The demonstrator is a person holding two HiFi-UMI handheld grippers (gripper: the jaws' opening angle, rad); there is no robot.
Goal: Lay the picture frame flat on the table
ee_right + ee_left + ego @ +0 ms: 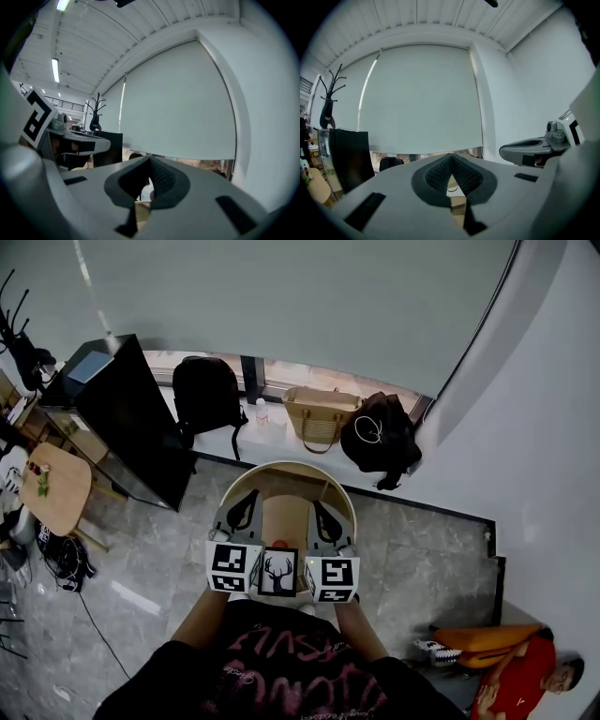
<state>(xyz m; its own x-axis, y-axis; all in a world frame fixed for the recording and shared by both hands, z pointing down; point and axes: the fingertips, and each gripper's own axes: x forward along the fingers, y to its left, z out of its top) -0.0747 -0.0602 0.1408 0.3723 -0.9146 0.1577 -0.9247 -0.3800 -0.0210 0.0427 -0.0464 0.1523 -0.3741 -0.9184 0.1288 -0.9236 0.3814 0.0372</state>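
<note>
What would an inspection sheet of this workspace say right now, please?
Surface: round wooden table.
Job's things: picture frame with a deer print, between the marker cubes; upright or flat cannot be told.
Clutter: small red item on the table.
Grippers: left gripper and right gripper, jaws together, empty.
Cables: tangle on the floor.
Surroundings: black backpack, woven bag, seated person.

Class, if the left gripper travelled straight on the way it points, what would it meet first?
Probably the window strip under the blind: the left gripper seems aimed over the round table, though depth is unclear.
</note>
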